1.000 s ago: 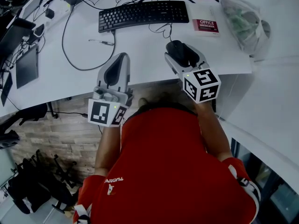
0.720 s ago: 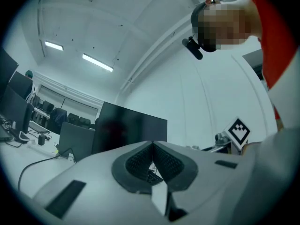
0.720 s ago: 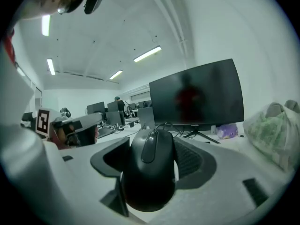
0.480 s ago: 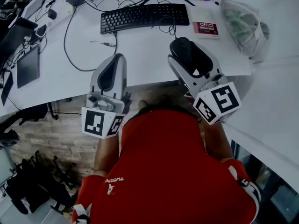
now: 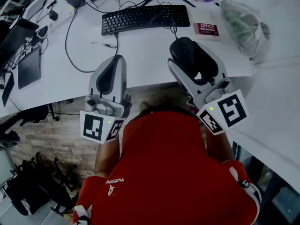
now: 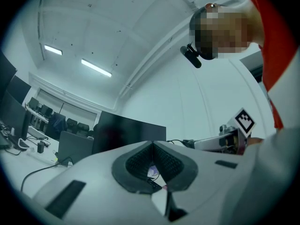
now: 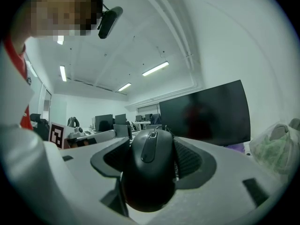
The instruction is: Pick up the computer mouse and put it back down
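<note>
The black computer mouse (image 5: 188,54) sits between the jaws of my right gripper (image 5: 180,50), lifted off the white desk (image 5: 140,50) near its front edge. In the right gripper view the mouse (image 7: 151,172) fills the gap, with the ribbed pads (image 7: 190,159) pressed on both its sides and its scroll wheel facing up. Its cable runs back toward the keyboard (image 5: 145,16). My left gripper (image 5: 114,63) hovers over the desk edge at the left, shut and empty; in the left gripper view its pads (image 6: 165,163) meet at the tips.
A red and white booklet (image 5: 206,28) lies right of the keyboard, with a clear plastic bag (image 5: 246,25) further right. A dark monitor (image 7: 206,116) stands behind. Cables, a tablet (image 5: 29,67) and small devices crowd the desk's left side.
My right gripper has risen with the mouse held in it and now looms larger in the head view. The left gripper has also come up a little.
</note>
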Motion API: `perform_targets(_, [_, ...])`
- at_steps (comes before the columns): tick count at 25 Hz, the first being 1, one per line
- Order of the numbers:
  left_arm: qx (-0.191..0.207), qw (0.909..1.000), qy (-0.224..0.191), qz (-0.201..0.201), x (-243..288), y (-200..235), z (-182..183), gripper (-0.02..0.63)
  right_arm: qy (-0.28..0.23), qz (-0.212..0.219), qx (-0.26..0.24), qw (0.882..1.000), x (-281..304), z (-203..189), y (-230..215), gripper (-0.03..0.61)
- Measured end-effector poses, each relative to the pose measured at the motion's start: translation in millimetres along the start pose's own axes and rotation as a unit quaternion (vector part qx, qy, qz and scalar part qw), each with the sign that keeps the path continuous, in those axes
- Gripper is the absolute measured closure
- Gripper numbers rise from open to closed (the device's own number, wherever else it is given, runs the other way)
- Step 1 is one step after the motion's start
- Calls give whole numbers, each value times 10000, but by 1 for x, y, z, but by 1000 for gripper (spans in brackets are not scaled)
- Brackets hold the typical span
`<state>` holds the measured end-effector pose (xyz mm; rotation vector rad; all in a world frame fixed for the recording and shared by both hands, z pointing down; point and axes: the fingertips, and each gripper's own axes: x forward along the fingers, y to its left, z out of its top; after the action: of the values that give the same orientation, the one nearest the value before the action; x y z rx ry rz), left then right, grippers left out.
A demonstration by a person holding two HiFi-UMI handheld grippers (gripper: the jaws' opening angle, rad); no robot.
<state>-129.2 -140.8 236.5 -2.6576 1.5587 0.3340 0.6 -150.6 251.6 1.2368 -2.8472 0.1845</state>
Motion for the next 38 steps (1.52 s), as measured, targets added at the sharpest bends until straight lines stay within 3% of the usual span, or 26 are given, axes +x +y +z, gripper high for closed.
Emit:
perform_targets(9, [1,10000,-59,-11,-1,-2,5,603,-227,92,-55,9997,-3,18,8,285])
perform_targets(16, [-23,10000,-1,6,-2,-1,1,603,-74,0,-68,9999,1,6,3,285])
perform_targets(28, [-126,9996,237,38,-3,0,-22,603,608,-387,38,9974,13,-67,-25,285])
perform_targets(38, [-178,9989,433,63,-6,2,-41,603,1344,-703,3,9884,21,-150,-48,285])
